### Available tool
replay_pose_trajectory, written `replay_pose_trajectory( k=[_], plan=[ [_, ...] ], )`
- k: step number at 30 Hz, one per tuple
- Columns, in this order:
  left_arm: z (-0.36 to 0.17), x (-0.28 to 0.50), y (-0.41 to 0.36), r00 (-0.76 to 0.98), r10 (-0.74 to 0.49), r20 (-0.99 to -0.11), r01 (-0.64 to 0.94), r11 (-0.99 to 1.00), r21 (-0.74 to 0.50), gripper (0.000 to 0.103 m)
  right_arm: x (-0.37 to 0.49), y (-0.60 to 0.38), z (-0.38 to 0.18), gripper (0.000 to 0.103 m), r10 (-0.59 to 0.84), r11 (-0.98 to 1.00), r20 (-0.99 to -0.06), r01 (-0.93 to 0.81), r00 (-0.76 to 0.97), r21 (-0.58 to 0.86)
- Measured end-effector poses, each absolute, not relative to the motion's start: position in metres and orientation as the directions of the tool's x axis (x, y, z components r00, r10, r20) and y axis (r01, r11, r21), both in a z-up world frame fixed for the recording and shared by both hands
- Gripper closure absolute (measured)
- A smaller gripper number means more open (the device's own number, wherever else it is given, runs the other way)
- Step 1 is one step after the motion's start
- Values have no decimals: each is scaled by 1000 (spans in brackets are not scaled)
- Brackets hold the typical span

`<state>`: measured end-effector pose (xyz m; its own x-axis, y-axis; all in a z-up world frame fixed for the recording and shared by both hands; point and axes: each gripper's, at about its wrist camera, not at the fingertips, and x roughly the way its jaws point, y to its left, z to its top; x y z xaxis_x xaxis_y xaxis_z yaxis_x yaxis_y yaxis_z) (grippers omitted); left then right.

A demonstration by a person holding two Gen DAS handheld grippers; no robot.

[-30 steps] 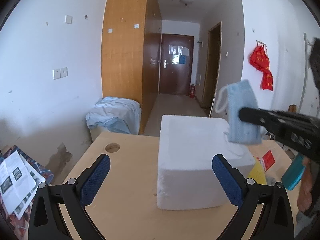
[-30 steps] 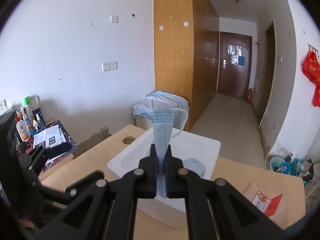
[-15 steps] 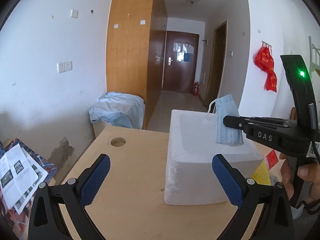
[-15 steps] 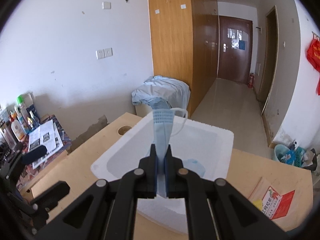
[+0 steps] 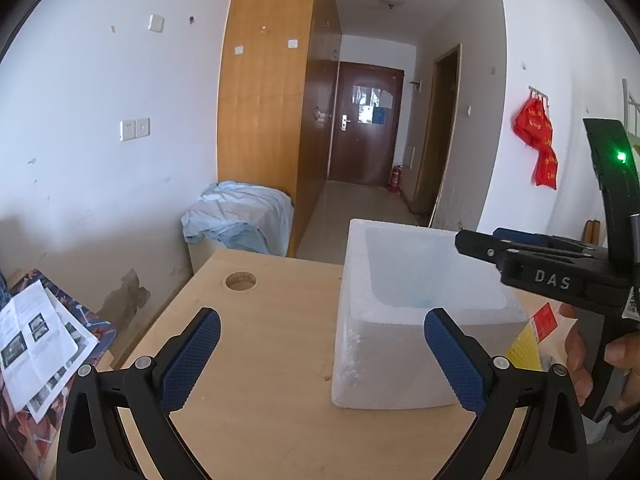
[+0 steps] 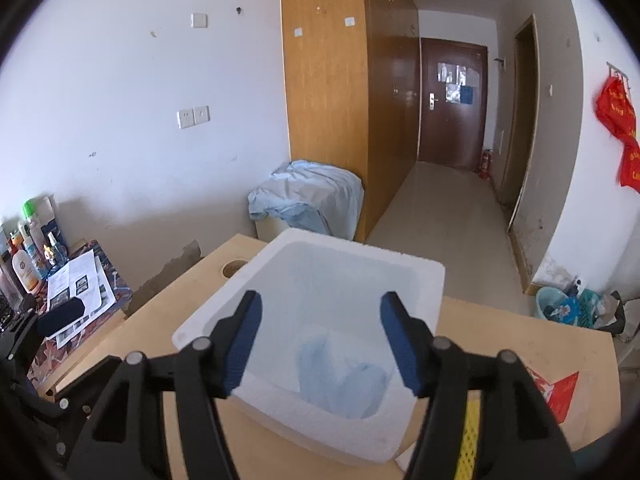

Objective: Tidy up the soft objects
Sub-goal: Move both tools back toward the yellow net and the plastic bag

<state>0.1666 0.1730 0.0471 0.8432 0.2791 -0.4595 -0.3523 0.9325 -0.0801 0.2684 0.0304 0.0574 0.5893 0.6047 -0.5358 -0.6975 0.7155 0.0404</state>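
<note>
Right gripper (image 6: pixel 320 340) poised over the open white foam box (image 6: pixel 424 276), jaws opening, blue pads apart with nothing between them. Directly below and just ahead of those fingertips, blue face masks (image 6: pixel 344 376) lying loose on the box floor, toward the near wall, blurred, so long axis not possible to tell. Same gripper visible from the side in the left wrist view (image 5: pixel 480 242), reaching across the box's far right rim from the right, held by a hand (image 5: pixel 588 356). Left gripper (image 5: pixel 320 356) spread wide and empty, low over the wooden table (image 5: pixel 260 360), beside the near left corner of the box, touching nothing. Judged: drop into the box done, nothing soft left between either pair of pads. No loose soft item visible on the bare tabletop; only a red and yellow packet (image 6: pixel 556 392) beyond the box on the right side.
</note>
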Motion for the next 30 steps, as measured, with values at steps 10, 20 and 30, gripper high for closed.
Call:
replay_pose_trajectory(
  k=[10, 20, 30],
  plan=[
    [50, 162, 166, 851, 263, -454, -339, 936, -92, 1, 257, 22, 61, 37, 608, 717, -532, -696, 590, 48],
    [45, 163, 135, 873, 160, -461, -240, 963, -120, 1, 230, -27, 55, 36, 587, 763, -518, -640, 623, 95],
    [36, 162, 81, 882, 27, -470, -90, 989, -113, 1, 206, -82, 40, 36, 533, 822, -530, -552, 659, 141]
  ],
)
